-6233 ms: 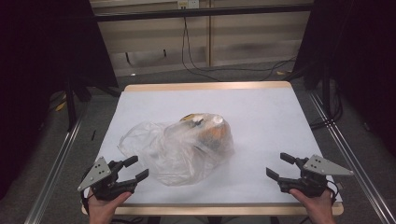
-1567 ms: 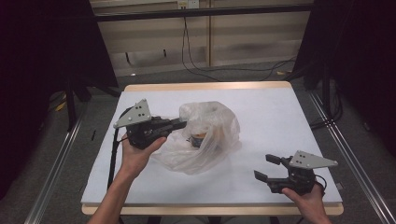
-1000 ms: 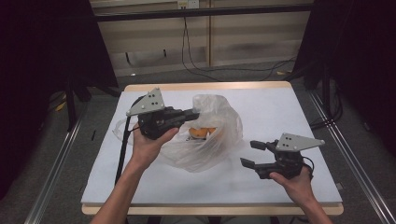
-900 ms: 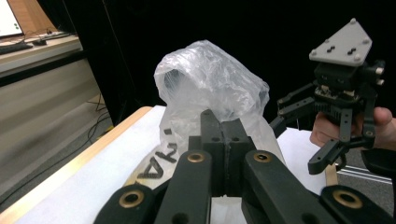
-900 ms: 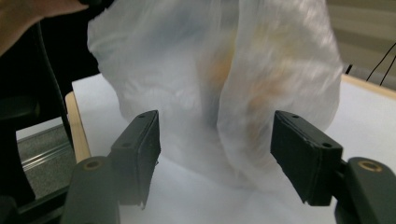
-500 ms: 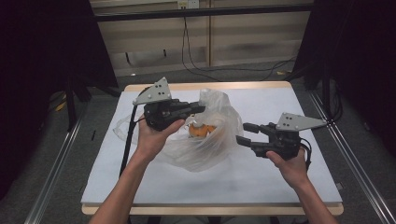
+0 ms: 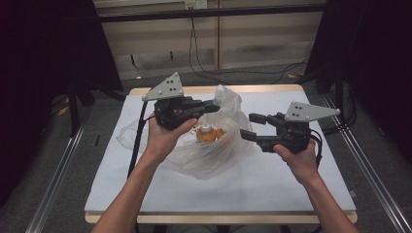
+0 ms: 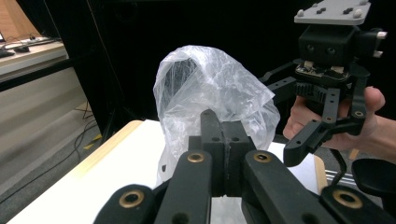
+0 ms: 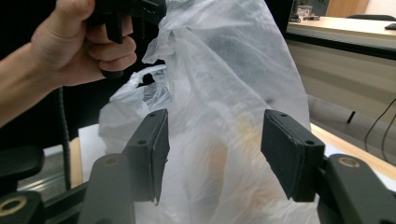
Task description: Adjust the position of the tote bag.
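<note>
Two grippers are on one plastic bag (image 7: 214, 141), centre of the high view.

Left side of frame: the left gripper (image 7: 214, 105) has its jaws fully together, pinching the bag's top edge. In the left gripper view the film balloons up just above the closed jaw tips (image 8: 225, 135). Compared with six seconds back, the bag is no longer slumped flat on the white table (image 7: 272, 187): its top is hoisted clear and stands tall, while the belly rests on the surface. Judgement: the lift is done to stretch the mouth so the contents can be reached.

Centre: an orange item with a pale cap (image 7: 208, 133) sits low inside the bag, below and slightly right of the left gripper's tips. Can't tell exactly what it is through the film.

Right side of frame: the right gripper (image 7: 252, 127) has come up from the lower right corner to mid-frame, level with the bag's right flank. Its jaws have just been opening and stand about half apart. In the right gripper view the film hangs between and beyond the two pads (image 9: 156, 154), not pinched. It holds nothing.

Judgement: next is a grab on the opposite side of the film to spread the opening. Risk: thin film slips or tears.
</note>
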The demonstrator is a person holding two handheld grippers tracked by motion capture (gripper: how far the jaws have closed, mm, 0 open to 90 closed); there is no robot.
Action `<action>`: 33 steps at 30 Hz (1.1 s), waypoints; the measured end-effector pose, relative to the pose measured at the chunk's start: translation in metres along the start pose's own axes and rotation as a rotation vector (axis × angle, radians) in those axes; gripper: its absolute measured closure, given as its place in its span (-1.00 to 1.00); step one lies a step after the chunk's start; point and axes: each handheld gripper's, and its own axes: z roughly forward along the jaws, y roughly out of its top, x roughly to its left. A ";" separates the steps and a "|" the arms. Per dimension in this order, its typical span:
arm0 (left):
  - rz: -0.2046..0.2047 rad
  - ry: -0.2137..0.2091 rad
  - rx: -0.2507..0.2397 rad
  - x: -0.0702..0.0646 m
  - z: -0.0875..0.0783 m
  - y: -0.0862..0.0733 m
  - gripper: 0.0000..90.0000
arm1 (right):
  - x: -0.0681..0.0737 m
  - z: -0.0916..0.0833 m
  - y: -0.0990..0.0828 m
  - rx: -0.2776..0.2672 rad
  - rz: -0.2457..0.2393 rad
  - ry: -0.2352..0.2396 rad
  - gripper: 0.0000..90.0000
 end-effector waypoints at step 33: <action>-0.074 0.021 -0.041 0.010 -0.011 -0.017 0.33 | -0.013 0.020 0.022 -0.015 0.002 0.056 1.00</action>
